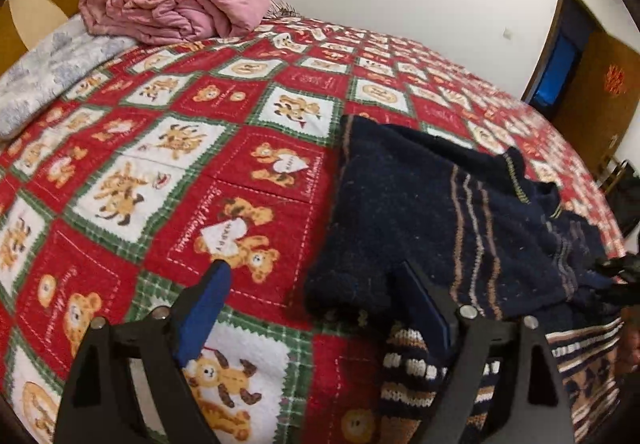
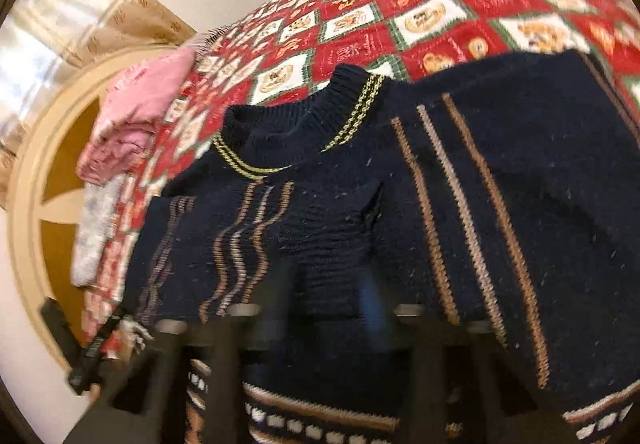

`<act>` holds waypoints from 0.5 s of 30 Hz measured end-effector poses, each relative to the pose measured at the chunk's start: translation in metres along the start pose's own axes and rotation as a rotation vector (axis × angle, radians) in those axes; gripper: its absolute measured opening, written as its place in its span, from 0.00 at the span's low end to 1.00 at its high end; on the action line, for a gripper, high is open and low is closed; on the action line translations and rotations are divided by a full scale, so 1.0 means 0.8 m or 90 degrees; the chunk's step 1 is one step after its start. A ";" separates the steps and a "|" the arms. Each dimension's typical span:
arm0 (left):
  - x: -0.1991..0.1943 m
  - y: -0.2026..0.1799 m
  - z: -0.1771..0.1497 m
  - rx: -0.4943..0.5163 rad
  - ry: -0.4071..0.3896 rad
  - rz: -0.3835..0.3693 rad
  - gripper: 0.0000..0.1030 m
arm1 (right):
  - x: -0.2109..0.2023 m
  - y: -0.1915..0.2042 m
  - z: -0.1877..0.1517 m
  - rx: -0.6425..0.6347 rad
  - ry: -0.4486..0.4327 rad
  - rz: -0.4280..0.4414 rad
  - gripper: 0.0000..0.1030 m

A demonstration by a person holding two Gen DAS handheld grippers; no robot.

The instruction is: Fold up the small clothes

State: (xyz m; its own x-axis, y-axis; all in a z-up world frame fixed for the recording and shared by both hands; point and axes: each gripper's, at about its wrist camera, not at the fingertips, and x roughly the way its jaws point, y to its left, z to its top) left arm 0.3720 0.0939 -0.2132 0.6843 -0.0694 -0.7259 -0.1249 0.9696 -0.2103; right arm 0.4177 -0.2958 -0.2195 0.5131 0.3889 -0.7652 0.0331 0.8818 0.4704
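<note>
A small navy knitted sweater [image 1: 448, 211] with tan stripes and a patterned hem lies partly folded on the bed. My left gripper [image 1: 312, 280] is open with blue pads; its right finger [image 1: 424, 308] rests against the sweater's near edge, and its left finger [image 1: 208, 308] is over the bedspread. In the right wrist view the sweater [image 2: 400, 203] fills the frame, collar with yellow trim at the top. My right gripper [image 2: 324, 304] is blurred against the dark fabric; I cannot tell if it is open or shut.
The bed has a red, white and green teddy-bear quilt [image 1: 180, 171]. A folded pink blanket [image 1: 172, 3] and a grey cloth [image 1: 52, 75] lie at the headboard end. A brown door [image 1: 592, 83] stands at the right.
</note>
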 end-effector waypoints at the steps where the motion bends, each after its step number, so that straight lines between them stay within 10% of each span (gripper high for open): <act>1: 0.001 0.002 0.000 -0.007 0.001 -0.009 0.85 | 0.000 0.001 0.000 -0.004 -0.004 -0.004 0.13; 15: -0.008 0.010 -0.001 -0.032 -0.013 -0.090 0.98 | -0.072 -0.001 0.017 -0.090 -0.110 -0.128 0.09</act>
State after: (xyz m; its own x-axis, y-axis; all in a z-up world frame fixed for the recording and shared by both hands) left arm 0.3664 0.1019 -0.2110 0.7120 -0.1995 -0.6732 -0.0613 0.9375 -0.3427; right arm 0.3996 -0.3221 -0.1701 0.6471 0.1623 -0.7449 0.0358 0.9696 0.2423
